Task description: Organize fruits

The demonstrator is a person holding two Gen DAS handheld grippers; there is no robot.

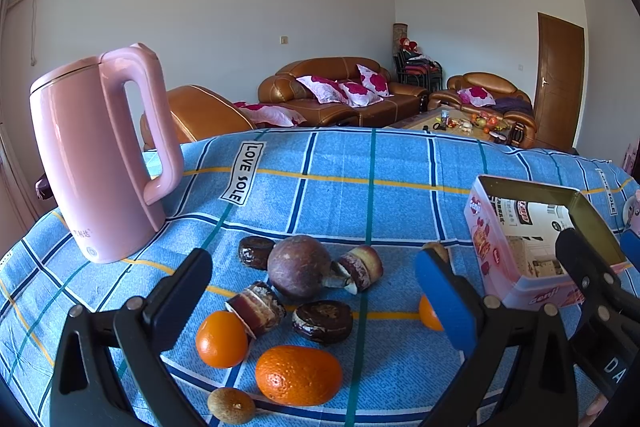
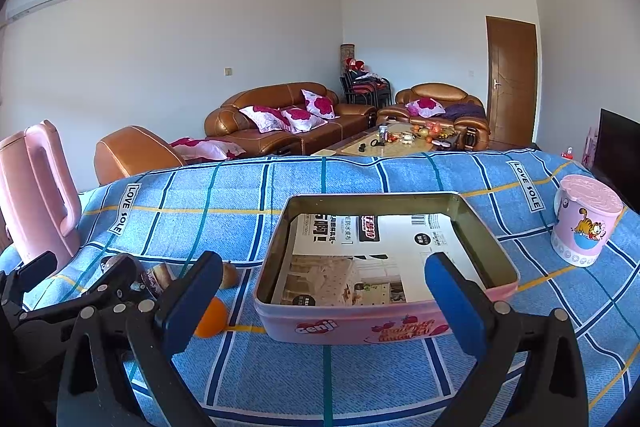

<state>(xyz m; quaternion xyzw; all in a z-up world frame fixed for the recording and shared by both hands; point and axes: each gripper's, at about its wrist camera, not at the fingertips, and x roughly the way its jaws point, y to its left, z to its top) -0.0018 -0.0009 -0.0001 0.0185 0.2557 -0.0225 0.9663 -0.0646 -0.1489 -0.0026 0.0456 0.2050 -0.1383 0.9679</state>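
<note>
Paper-lined tin [image 2: 384, 323] beyond hand-held gripper [image 2: 324, 299]

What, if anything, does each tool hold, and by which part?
Nothing. The left tool is open above the fruit pile, and the right tool is open before the pink rectangular tin, touching neither.

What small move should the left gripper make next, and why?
Probably lower the left gripper, jaws open and empty, onto the large oval orange nearest it. The pink rectangular tin holds only printed paper, no fruit yet.
</note>
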